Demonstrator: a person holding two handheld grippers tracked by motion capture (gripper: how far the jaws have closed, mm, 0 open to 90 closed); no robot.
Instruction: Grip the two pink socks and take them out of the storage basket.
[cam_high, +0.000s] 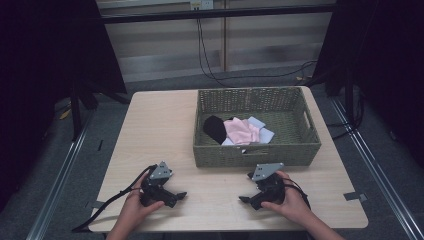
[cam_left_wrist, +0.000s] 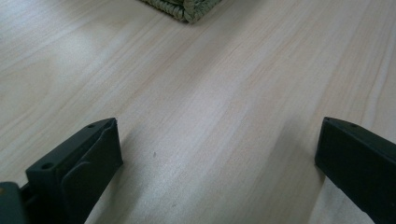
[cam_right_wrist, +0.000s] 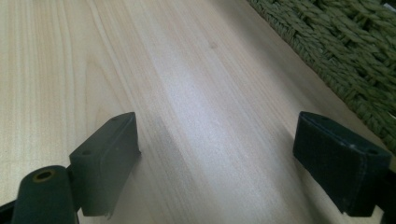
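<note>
Black left gripper (cam_high: 176, 196), black right gripper (cam_high: 246, 200), grey three-cornered top plates, black trailing cables, bare forearms

Basket (cam_high: 256, 154) front wall hid part of the folded cloths (cam_high: 241, 131); black item (cam_high: 215, 129) too small to identify. Room sides lay in darkness.

dim room, grey floor (cam_high: 160, 82), dark curtains (cam_high: 45, 60) flanking slatted wall (cam_high: 165, 40).

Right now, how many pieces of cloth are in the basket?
3 visible: a black cloth at the left, a pink cloth in the middle overlapping it, and a pale blue cloth showing beneath at the right. More may lie hidden under them in the basket.
</note>
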